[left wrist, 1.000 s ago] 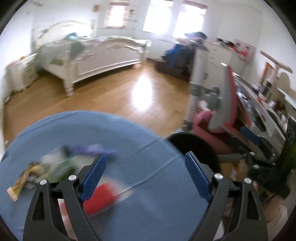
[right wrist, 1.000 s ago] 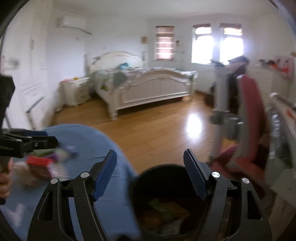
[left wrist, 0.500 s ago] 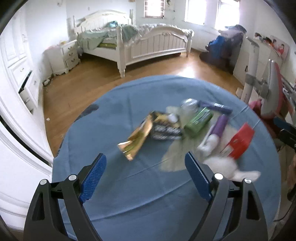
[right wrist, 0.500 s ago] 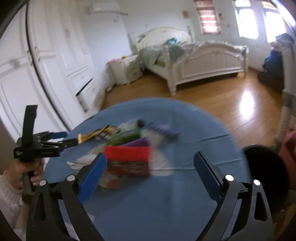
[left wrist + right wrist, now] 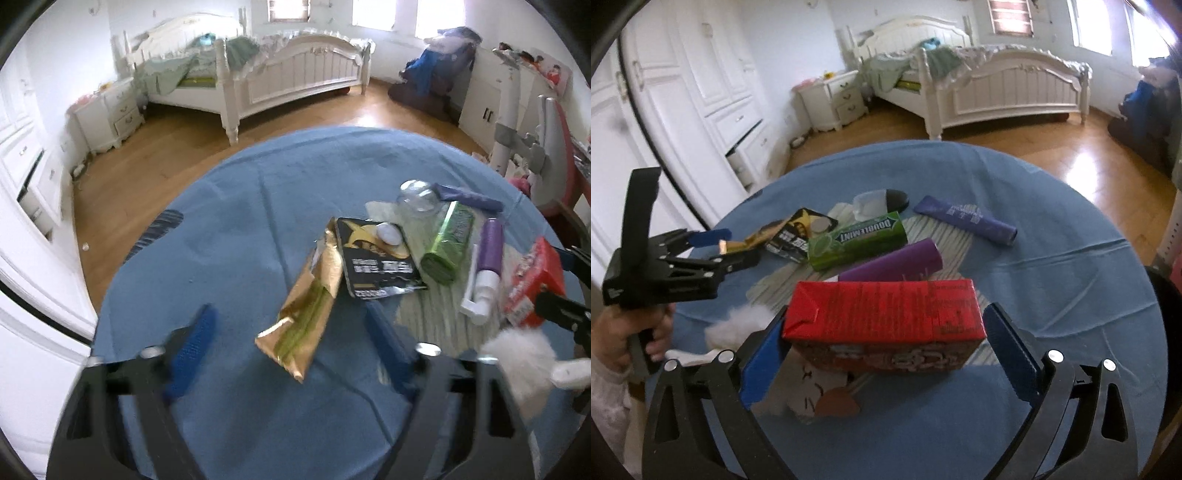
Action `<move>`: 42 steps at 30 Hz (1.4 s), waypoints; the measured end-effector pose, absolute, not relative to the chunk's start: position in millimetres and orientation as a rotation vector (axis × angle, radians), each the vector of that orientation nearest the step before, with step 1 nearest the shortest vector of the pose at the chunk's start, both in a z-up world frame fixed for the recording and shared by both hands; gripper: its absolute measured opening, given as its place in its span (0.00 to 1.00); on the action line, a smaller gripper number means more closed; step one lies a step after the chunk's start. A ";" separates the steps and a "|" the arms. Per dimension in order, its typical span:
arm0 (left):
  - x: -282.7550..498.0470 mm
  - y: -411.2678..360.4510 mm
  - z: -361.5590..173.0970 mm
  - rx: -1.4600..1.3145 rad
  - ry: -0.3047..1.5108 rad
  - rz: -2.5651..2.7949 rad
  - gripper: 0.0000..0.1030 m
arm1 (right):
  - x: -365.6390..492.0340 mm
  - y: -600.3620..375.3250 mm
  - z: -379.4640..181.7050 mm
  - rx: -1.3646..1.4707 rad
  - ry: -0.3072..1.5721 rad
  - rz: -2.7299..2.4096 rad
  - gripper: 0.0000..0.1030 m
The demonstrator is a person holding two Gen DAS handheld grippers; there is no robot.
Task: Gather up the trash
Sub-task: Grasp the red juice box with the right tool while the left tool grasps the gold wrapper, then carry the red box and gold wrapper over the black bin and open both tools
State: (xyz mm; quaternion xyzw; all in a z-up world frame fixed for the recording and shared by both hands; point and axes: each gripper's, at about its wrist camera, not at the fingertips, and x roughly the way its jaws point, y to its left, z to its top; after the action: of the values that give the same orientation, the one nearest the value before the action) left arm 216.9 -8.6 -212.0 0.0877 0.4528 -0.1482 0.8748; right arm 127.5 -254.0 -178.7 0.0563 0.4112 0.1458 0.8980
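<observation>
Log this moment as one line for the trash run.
left gripper: open, over gold wrapper | right gripper: open, straddling red carton | nothing held | rest of trash on blue tablecloth

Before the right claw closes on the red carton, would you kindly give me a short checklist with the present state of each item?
1. Right claw open: ok.
2. Red carton sits between its fingers: ok, one finger on each side.
3. Fingers touching the carton: cannot tell.
4. Left claw apart from the carton: ok, it hovers open by the gold wrapper.
5. Purple tube clear of the grasp: ok, it lies behind the carton.
6. White fluff clear of the near finger: cannot tell, it lies close beside it.
</observation>
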 end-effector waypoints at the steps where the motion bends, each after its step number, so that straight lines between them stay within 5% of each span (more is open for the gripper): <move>1: 218.4 -6.7 -211.3 0.179 0.939 -0.292 0.44 | 128.8 -254.0 -179.0 0.116 0.851 0.310 0.87; 7: 216.0 10.7 -207.8 0.113 0.938 -0.286 0.15 | 127.7 -260.8 -176.0 0.144 0.841 0.330 0.87; 19: 164.0 -9.1 -137.5 -0.060 0.776 -0.349 0.15 | 74.9 -307.7 -116.8 0.204 0.598 0.288 0.87; 29: 135.4 -127.0 -97.4 -0.067 0.700 -0.525 0.16 | 29.0 -404.7 -76.6 0.239 0.440 0.115 0.87; 42: 122.9 -290.1 -116.9 -0.007 0.759 -0.731 0.17 | -10.5 -533.8 -87.4 0.220 0.380 -0.148 0.87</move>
State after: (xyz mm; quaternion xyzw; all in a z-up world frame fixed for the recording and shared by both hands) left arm 122.9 -290.1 -116.9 -0.0031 0.3620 -0.3487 0.8645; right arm -10.5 -533.8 -87.4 0.1090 0.1884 -0.0733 0.9733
